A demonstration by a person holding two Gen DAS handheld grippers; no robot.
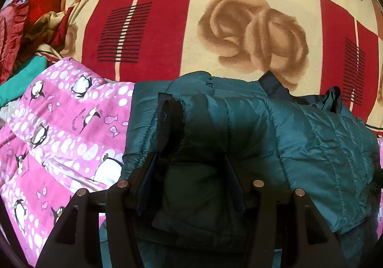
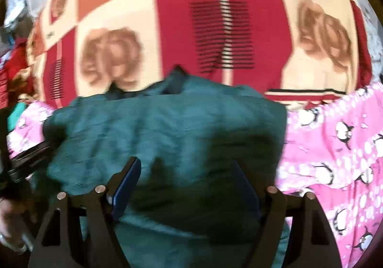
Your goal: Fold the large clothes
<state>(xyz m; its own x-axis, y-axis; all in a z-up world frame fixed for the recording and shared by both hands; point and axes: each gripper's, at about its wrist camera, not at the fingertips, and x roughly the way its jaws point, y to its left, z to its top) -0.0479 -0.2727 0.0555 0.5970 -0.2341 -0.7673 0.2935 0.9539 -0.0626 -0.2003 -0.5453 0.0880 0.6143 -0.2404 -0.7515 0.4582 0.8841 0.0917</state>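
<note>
A teal quilted puffer jacket (image 1: 275,129) lies folded on a pink penguin-print blanket (image 1: 59,129). My left gripper (image 1: 191,165) sits over the jacket's left end, jaws apart with a thick fold of jacket and a black webbing loop (image 1: 167,122) between them. In the right wrist view the jacket (image 2: 155,129) fills the middle, blurred. My right gripper (image 2: 189,172) is open above the jacket, nothing held. The left gripper's body shows at that view's left edge (image 2: 26,155).
A red and cream blanket with roses and "love" print (image 1: 239,17) covers the bed behind. Crumpled red and green clothes (image 1: 28,29) pile at the far left. The pink blanket (image 2: 335,148) extends to the right of the jacket.
</note>
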